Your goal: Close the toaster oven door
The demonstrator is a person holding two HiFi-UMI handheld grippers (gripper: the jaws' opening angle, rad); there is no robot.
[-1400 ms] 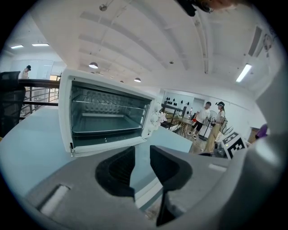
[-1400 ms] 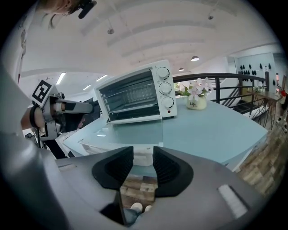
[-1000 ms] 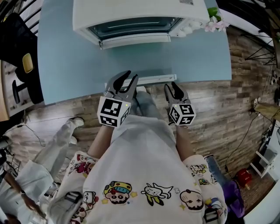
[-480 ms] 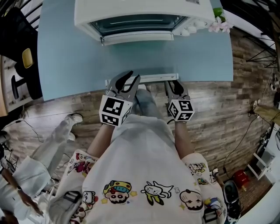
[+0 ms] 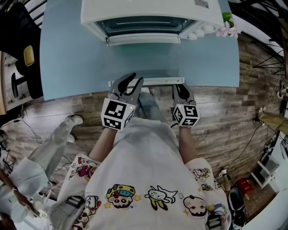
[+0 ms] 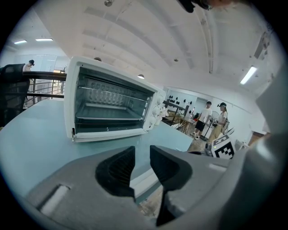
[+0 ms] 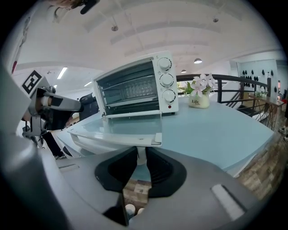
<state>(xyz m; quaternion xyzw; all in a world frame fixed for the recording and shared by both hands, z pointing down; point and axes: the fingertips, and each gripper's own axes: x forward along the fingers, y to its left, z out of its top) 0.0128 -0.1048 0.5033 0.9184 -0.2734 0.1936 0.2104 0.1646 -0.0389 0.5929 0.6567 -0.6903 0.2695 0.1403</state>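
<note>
Tabletop (image 5: 72, 58): door (image 7: 120, 128) between right jaws (closing)

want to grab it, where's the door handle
Head view, centre: the handle runs along the open door's near edge, at the table's near edge.

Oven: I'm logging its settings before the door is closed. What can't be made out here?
Knobs: right gripper view, markings too small.
Oven interior: head view, mostly hidden by its top.
Oven back: head view, cut off by the upper edge.
</note>
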